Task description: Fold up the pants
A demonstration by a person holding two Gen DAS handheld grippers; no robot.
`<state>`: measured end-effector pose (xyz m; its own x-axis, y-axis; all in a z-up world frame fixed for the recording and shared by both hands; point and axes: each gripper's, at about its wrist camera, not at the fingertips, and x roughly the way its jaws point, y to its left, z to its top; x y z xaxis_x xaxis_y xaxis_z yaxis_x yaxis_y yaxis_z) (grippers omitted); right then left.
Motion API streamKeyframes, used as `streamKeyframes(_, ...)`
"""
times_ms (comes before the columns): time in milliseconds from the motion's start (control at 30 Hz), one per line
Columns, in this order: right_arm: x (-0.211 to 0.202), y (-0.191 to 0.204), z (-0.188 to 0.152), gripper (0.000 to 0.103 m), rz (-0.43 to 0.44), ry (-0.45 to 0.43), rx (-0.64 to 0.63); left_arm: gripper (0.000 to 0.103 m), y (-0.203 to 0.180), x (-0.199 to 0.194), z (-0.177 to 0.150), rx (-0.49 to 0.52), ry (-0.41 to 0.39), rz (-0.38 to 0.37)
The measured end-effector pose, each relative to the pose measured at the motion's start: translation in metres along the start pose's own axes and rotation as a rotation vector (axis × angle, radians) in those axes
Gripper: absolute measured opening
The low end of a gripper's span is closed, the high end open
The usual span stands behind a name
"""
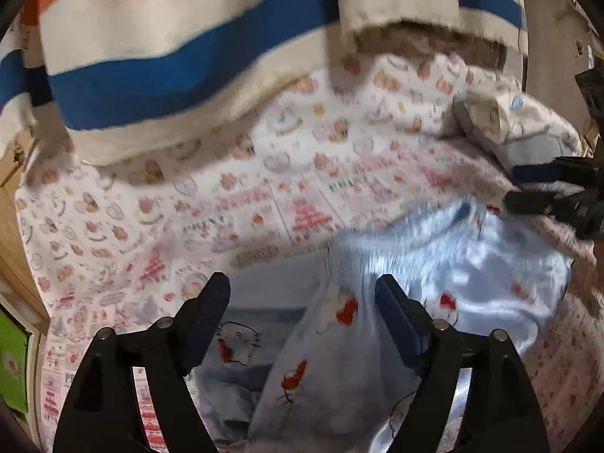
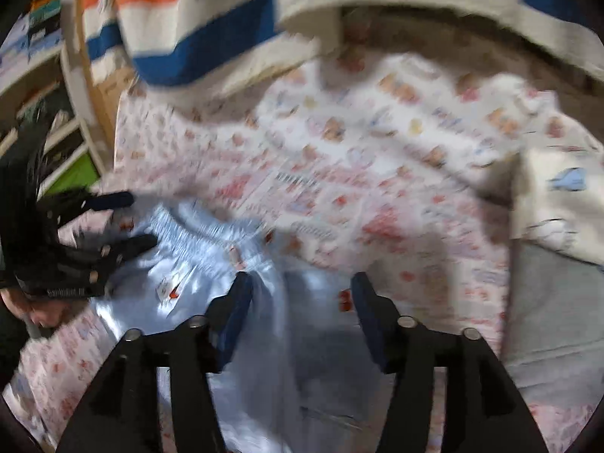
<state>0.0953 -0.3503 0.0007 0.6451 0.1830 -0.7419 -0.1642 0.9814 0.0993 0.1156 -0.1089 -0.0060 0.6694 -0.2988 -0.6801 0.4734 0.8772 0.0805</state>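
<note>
Light blue satin pants (image 1: 434,264) with red cartoon prints lie crumpled on a patterned bedsheet (image 1: 188,196). My left gripper (image 1: 302,294) is open just above the pants, its fingers straddling a fold of the cloth. In the right wrist view the pants (image 2: 196,264) lie at the lower left with the gathered waistband toward the far side. My right gripper (image 2: 300,290) is open over the pants' edge. The left gripper (image 2: 139,222) shows at the left, open beside the waistband. The right gripper (image 1: 524,188) shows at the right edge of the left wrist view, jaws apart. Both views are motion-blurred.
A striped orange, blue and cream blanket (image 1: 170,37) hangs at the far side of the bed. A folded pale cloth pile (image 1: 517,128) lies at the far right, also in the right wrist view (image 2: 558,204). Wooden shelves (image 2: 41,113) stand at the left.
</note>
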Motion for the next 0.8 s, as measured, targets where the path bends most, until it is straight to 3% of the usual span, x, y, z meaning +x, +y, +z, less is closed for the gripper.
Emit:
streamKeyframes(67,-0.01,-0.021,0.004,0.086,-0.025,-0.007,0.103,0.078,0.004,0.001,0.001,-0.015,0.003,0.003)
streamKeyframes(167,-0.007,-0.045,0.001,0.086,0.002,0.057,0.2,0.078,0.008,0.007,0.0,-0.032,0.035,-0.002)
streamKeyframes(333,0.015,-0.061,-0.025,0.086,0.108,0.194,0.234,0.078,0.014,0.003,0.0,-0.086,0.037,-0.018)
streamKeyframes(533,0.022,-0.056,-0.027,0.086,0.274,0.167,0.232,0.078,0.034,-0.009,0.003,-0.158,0.0,-0.021)
streamKeyframes(667,0.02,-0.051,-0.021,0.086,0.271,0.13,0.238,0.079,0.05,-0.012,0.004,-0.225,-0.004,-0.032)
streamKeyframes(800,-0.005,-0.052,-0.015,0.087,0.217,-0.02,0.251,0.079,0.055,-0.008,0.002,-0.262,0.017,-0.036)
